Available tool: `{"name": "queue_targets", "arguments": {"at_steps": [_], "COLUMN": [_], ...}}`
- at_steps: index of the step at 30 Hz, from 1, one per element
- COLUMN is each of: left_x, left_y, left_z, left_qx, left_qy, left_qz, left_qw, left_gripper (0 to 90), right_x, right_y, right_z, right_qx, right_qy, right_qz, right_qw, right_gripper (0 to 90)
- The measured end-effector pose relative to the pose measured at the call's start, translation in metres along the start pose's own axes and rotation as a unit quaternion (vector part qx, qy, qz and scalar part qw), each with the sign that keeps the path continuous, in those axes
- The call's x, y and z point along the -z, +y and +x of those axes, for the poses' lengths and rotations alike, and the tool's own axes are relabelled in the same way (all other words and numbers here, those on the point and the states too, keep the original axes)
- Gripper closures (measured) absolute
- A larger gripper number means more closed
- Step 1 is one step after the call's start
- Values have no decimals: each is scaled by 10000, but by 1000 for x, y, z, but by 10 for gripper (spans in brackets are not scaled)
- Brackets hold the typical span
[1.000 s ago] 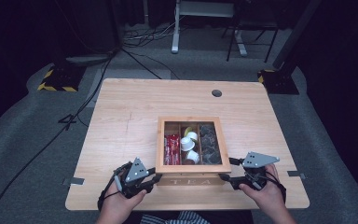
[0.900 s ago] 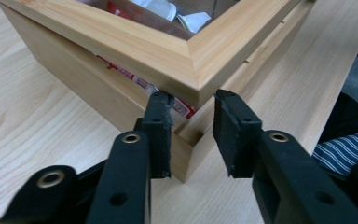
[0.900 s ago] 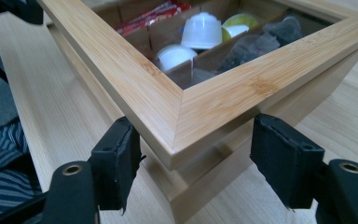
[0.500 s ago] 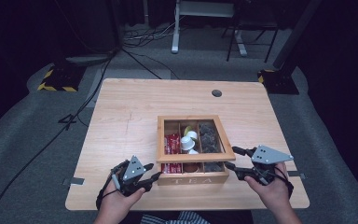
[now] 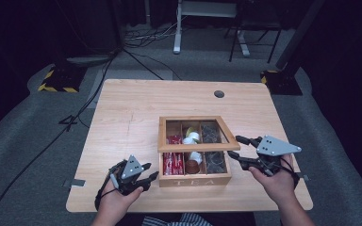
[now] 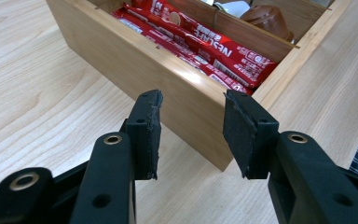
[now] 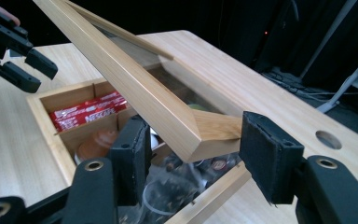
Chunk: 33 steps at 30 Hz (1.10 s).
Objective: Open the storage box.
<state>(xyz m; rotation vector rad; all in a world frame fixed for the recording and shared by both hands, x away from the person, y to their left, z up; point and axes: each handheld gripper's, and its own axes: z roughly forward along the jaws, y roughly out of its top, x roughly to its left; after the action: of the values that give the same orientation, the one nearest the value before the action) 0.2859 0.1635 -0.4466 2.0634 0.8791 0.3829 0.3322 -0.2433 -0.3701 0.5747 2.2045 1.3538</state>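
A wooden tea box (image 5: 194, 181) stands near the front edge of the counter (image 5: 122, 117), and its glass-paned lid (image 5: 195, 147) is partly raised, hinged along the far side and tilted up over the compartments. The step in hand looks like opening this lid. The right gripper (image 5: 239, 149) is at the box's right front corner; in the right gripper view the lid's corner (image 7: 200, 133) sits between the two black jaws, which have just been closing, though a gap still shows on either side of the wood, so they are released rather than clamped and the lid seems to rest on them. The left gripper (image 5: 152, 171) waits just beside the box's left front corner, its jaws having just parted and holding nothing, with the box wall (image 6: 168, 84) right ahead of them. Inside the box lie red sachets (image 6: 200, 37) in the left compartments, a brown capsule (image 6: 268, 18) in the middle and dark items on the right. The next move probably calls for swinging the lid further up and back past upright, while the left gripper steadies the box so it does not slide.
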Motion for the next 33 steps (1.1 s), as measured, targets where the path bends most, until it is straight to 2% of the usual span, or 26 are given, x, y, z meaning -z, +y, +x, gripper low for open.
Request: {"name": "queue_targets", "arguments": {"at_steps": [6, 19, 22, 28, 33], "left_x": [2, 9, 13, 21, 26], "left_y": [-2, -14, -21, -35, -42], "left_z": [4, 14, 18, 27, 30], "left_qx": [51, 178, 162, 396, 469], "left_qy": [64, 371, 561, 854, 963], "left_qz": [-17, -65, -45, 5, 26], "left_qw": [10000, 9991, 9983, 9956, 9942], "left_gripper": [567, 515, 476, 445, 438], "right_x": [-1, -4, -7, -13, -21], "right_y": [8, 25, 29, 37, 48], "right_z": [-5, -26, -35, -46, -55], "right_qx": [72, 53, -50, 8, 94], "right_qy": [-58, -44, 18, 44, 43], "right_qz": [-100, -341, -464, -594, -664], "right_qw": [9999, 9994, 9989, 9982, 9977], "right_gripper": [458, 508, 514, 525, 532]}}
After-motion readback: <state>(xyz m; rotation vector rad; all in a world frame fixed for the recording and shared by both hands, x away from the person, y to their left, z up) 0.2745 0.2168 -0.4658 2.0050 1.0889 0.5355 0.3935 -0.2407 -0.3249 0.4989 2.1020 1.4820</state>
